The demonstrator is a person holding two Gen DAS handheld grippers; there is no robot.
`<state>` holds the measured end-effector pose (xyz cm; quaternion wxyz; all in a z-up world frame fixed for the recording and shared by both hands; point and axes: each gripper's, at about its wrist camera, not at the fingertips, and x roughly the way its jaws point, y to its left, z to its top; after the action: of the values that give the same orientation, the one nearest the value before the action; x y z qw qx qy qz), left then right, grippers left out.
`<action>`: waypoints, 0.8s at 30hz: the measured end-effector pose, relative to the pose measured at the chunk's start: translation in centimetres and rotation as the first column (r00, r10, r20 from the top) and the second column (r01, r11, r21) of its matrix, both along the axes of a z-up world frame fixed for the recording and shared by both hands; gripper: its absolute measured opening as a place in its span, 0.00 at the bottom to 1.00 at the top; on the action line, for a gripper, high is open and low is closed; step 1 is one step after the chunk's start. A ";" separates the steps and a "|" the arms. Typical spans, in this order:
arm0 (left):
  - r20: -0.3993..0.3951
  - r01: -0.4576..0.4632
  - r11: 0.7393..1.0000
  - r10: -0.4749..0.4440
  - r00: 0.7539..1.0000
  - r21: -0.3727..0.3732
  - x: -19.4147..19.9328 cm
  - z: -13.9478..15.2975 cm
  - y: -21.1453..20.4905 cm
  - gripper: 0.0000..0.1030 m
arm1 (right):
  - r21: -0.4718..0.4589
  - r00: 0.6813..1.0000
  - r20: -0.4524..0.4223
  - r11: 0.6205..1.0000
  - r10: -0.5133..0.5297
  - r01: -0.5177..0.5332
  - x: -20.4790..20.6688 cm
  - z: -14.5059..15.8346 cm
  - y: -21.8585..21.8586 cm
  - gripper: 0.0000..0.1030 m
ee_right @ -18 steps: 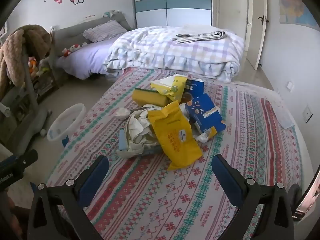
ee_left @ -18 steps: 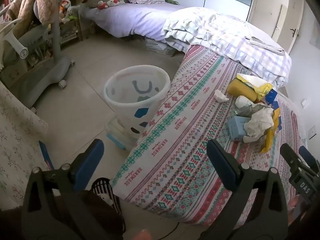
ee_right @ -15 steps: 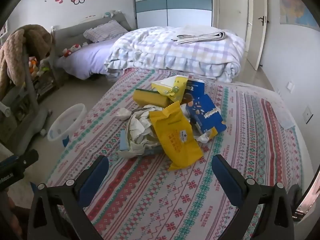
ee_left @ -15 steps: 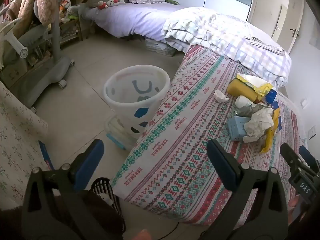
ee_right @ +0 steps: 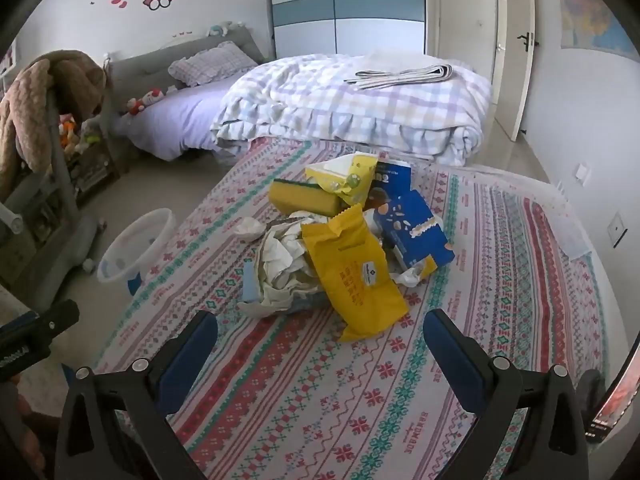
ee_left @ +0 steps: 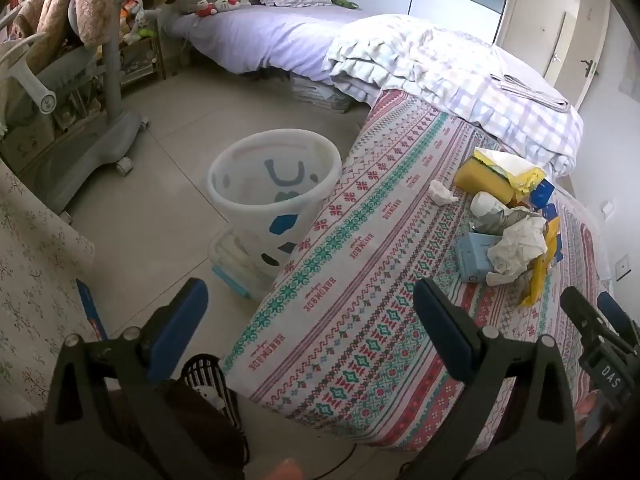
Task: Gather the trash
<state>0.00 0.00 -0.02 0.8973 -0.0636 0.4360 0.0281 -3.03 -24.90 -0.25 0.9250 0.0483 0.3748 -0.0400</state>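
A heap of trash lies on the patterned bedspread [ee_right: 500,280]: a yellow packet [ee_right: 352,276], blue snack boxes [ee_right: 412,220], a yellow sponge [ee_right: 300,200], crumpled white paper [ee_right: 280,256] and a small wad of tissue [ee_right: 248,226]. My right gripper [ee_right: 316,340] is open just short of the yellow packet, nothing between its fingers. My left gripper [ee_left: 310,312] is open over the bed's near edge, empty. The same heap [ee_left: 516,240] lies to its right. A white waste bin [ee_left: 272,184] stands on the floor beside the bed.
A folded checked quilt [ee_right: 360,108] covers the far end of the bed. A grey wheeled stand [ee_left: 100,120] draped with a brown blanket stands left of the bin. A clear storage box [ee_left: 236,264] sits by the bin. A second bed [ee_left: 260,36] lies beyond.
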 end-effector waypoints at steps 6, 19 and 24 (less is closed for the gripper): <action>0.000 0.000 1.000 0.000 1.000 0.001 0.1 -0.1 -0.3 0.99 | 0.004 1.000 -0.004 1.000 0.000 0.000 0.0 0.1 -0.1 1.00; 0.000 -0.001 1.000 0.001 1.000 -0.003 0.1 -0.1 -0.2 0.99 | -0.004 1.000 -0.005 1.000 0.010 -0.010 0.0 0.1 0.3 1.00; 0.000 -0.002 1.000 0.002 1.000 -0.005 0.1 -0.1 -0.1 0.99 | -0.002 1.000 -0.008 1.000 0.013 -0.013 0.1 0.0 0.3 1.00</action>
<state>0.07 -0.13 -0.11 0.8971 -0.0663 0.4360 0.0282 -2.97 -24.64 -0.28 0.9238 0.0448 0.3786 -0.0346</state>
